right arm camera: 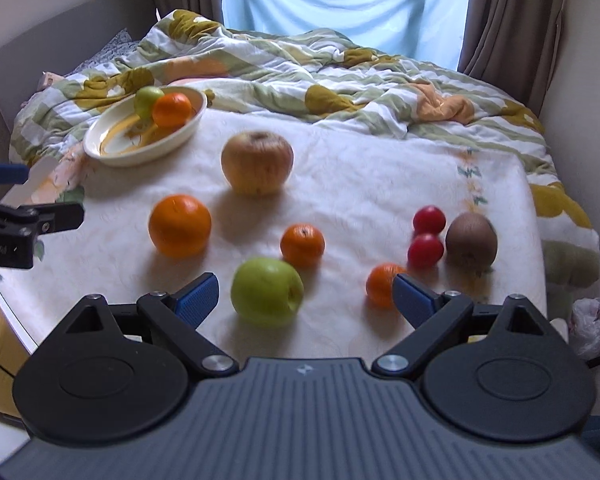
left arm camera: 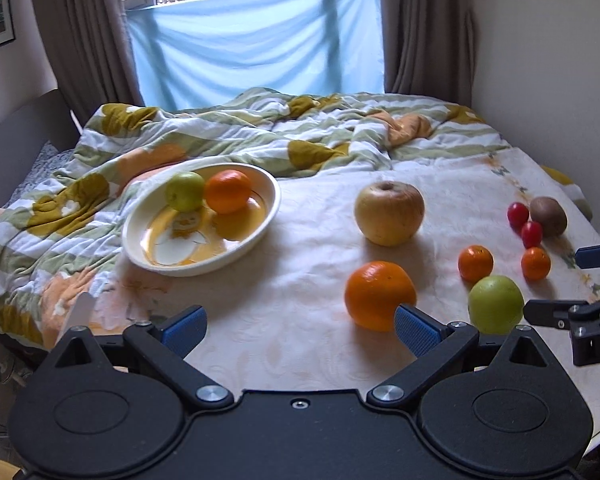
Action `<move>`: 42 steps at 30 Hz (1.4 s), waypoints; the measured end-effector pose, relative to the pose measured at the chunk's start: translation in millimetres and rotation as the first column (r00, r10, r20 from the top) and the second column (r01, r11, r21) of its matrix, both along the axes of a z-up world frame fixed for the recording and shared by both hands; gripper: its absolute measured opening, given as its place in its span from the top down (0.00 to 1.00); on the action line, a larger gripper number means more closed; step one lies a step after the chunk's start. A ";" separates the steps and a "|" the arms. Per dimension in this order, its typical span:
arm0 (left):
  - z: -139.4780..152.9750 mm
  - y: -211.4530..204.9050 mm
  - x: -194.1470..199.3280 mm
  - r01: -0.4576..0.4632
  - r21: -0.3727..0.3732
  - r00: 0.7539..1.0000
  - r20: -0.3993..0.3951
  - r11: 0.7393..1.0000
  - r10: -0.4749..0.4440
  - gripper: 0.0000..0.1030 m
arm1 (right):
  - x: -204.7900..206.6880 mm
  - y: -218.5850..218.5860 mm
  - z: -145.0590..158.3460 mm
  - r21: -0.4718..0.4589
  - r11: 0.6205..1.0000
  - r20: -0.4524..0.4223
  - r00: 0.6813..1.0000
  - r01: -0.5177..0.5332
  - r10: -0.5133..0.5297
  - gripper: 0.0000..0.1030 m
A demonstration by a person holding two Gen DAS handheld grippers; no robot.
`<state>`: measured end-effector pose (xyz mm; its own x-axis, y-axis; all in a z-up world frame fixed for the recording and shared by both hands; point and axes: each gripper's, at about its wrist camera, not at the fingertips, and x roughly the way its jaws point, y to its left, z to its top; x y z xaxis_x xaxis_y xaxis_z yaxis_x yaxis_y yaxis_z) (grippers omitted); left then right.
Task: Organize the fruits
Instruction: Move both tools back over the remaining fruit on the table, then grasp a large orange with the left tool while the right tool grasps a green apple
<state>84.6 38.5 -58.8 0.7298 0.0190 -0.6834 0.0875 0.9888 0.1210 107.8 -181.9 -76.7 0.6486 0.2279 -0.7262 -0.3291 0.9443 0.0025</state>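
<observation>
Nearest the right wrist camera, the right gripper has its blue-padded fingers spread wide and holding nothing, with a green apple lying on the bed just ahead between them. A small mandarin sits partly behind the right-hand pad. The left gripper is likewise spread and empty, a large orange just beyond its right pad.

Farther on lie another mandarin, two red tomatoes touching each other, a brown kiwi just beside them, and a big yellowish apple. At the far left a cream dish already holds a small green apple and an orange, touching.

Judging by this, the sorting is under way with most fruit yet to be gathered; the step in hand looks like an approach to the green apple. The next move calls for lowering the right fingers around it and closing gently, since round fruit may roll on soft bedding.

All rests on a pale mattress cover, with a rumpled floral quilt behind, then brown curtains and a window draped in blue cloth.
</observation>
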 end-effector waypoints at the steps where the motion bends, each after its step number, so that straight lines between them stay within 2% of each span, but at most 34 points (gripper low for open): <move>1: -4.7 -3.3 2.7 0.009 0.003 1.000 -0.001 1.000 -0.009 0.01 | -0.2 -1.7 -5.5 0.004 1.000 -0.003 1.000 -0.004 0.004 0.00; 5: -19.4 -12.3 15.8 0.039 -0.002 0.999 -0.013 0.999 -0.039 0.01 | -0.2 -6.6 -28.4 0.020 0.999 -0.021 0.999 -0.029 0.029 0.00; 13: -44.8 -34.0 41.4 0.098 0.008 0.994 -0.039 0.995 -0.098 0.04 | 6.9 0.9 -45.5 0.042 0.995 -0.012 0.996 -0.090 0.090 0.00; 18: -55.0 -39.2 51.2 0.126 0.006 0.990 -0.068 0.992 -0.125 0.19 | 16.5 5.7 -51.4 0.039 0.992 -0.023 0.993 -0.118 0.118 0.08; 19: -56.0 -39.2 52.5 0.133 -0.006 0.988 -0.072 0.991 -0.133 0.25 | 18.0 5.9 -51.9 0.041 0.992 -0.024 0.992 -0.120 0.121 0.09; 20: -55.6 -38.8 52.3 0.143 -0.023 0.987 -0.072 0.989 -0.145 0.36 | 19.1 6.6 -52.4 0.043 0.991 -0.026 0.992 -0.123 0.125 0.10; 26: -55.4 -42.8 48.7 0.154 0.002 0.986 -0.071 0.988 -0.154 0.37 | 21.7 10.1 -54.1 0.052 0.986 -0.029 0.987 -0.155 0.157 0.21; 34: -54.7 -31.1 45.6 0.138 -0.003 0.987 -0.080 0.990 -0.138 0.37 | 28.3 16.1 -54.1 0.059 0.984 -0.024 0.985 -0.171 0.172 0.23; 37: -54.3 -28.1 45.1 0.132 -0.013 0.988 -0.082 0.991 -0.132 0.37 | 30.5 17.9 -54.2 0.054 0.983 -0.026 0.984 -0.177 0.179 0.31; 42: -52.9 -27.2 44.1 0.121 -0.027 0.989 -0.087 0.992 -0.123 0.37 | 30.1 19.6 -52.9 0.046 0.983 -0.033 0.983 -0.178 0.179 0.32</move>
